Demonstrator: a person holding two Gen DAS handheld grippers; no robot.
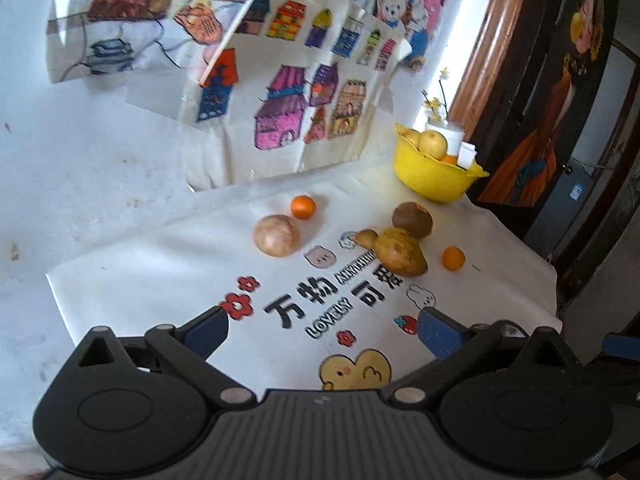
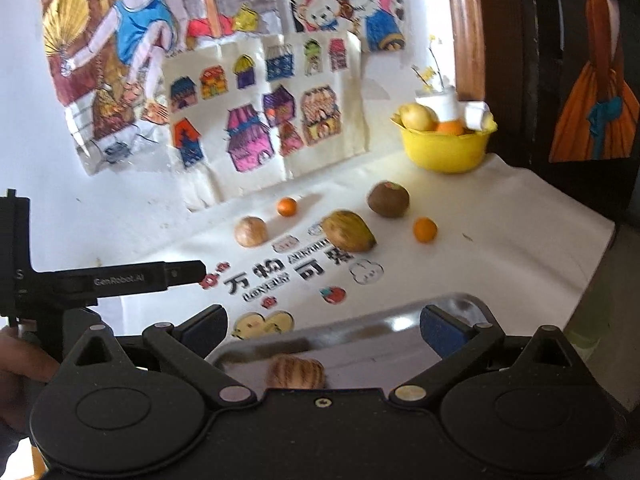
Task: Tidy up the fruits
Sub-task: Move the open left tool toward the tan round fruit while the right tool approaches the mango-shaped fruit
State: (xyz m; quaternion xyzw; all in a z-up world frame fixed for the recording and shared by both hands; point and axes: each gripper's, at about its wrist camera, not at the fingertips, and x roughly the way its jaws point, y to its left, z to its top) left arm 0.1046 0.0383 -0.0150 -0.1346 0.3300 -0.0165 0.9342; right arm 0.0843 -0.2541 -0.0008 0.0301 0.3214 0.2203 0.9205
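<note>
Loose fruit lies on a white printed cloth [image 1: 160, 280]: a pale round fruit [image 1: 276, 235], a small orange [image 1: 303, 206], a yellow-brown mango [image 1: 401, 251], a brown round fruit [image 1: 412, 219] and another small orange [image 1: 453, 258]. A yellow bowl [image 1: 434, 176] at the back right holds pears and an orange. My left gripper [image 1: 322, 330] is open and empty, well short of the fruit. My right gripper [image 2: 324, 330] is open and empty above a metal tray [image 2: 400, 324] that holds a striped fruit [image 2: 296, 372]. The same fruits [image 2: 348, 231] and bowl [image 2: 446, 148] show beyond it.
Children's drawings [image 1: 288, 92] hang on the white wall behind the table. A white vase with yellow flowers [image 2: 440, 100] stands by the bowl. A dark wooden frame [image 1: 520, 80] rises at the right. The left gripper's side [image 2: 120, 280] shows in the right wrist view.
</note>
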